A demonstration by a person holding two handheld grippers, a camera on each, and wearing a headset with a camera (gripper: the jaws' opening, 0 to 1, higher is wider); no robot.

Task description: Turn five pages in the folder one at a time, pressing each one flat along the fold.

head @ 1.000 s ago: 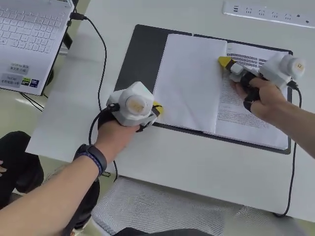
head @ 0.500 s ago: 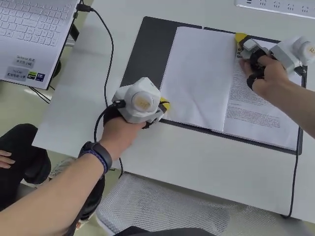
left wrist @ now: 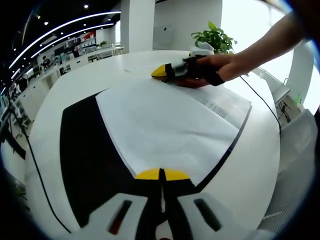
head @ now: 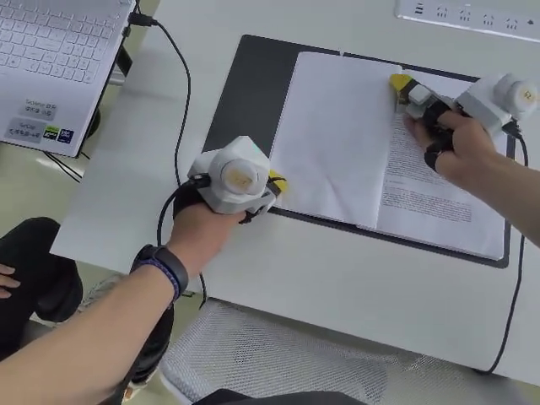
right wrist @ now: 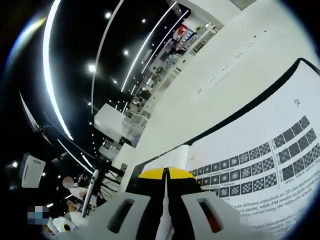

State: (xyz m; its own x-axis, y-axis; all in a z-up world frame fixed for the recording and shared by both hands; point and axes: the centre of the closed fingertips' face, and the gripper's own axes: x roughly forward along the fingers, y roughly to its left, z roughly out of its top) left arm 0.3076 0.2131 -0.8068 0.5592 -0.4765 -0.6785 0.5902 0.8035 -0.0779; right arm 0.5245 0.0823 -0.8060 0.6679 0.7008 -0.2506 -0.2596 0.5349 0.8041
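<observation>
A black folder [head: 245, 93] lies open on the white table. A blank white page [head: 333, 135] is turned over its left half, and a printed page [head: 439, 198] lies on the right. My left gripper [head: 274, 181] is shut, its yellow tips resting at the near left corner of the blank page [left wrist: 165, 125]. In the left gripper view the left gripper [left wrist: 161, 174] shows its jaws closed together. My right gripper [head: 399, 82] is shut and presses down at the fold near the folder's far edge. The right gripper [right wrist: 166, 173] sits on the printed page [right wrist: 260, 165].
A white laptop [head: 51, 59] sits at the far left, with a black cable [head: 181, 93] running toward my left hand. A power strip [head: 468, 18] lies along the far edge. A mesh chair seat [head: 278, 354] is below the table's near edge.
The right gripper slid along the fold toward the folder's far edge, then came back a little. The left gripper stayed at the page corner. The head camera shifted.
</observation>
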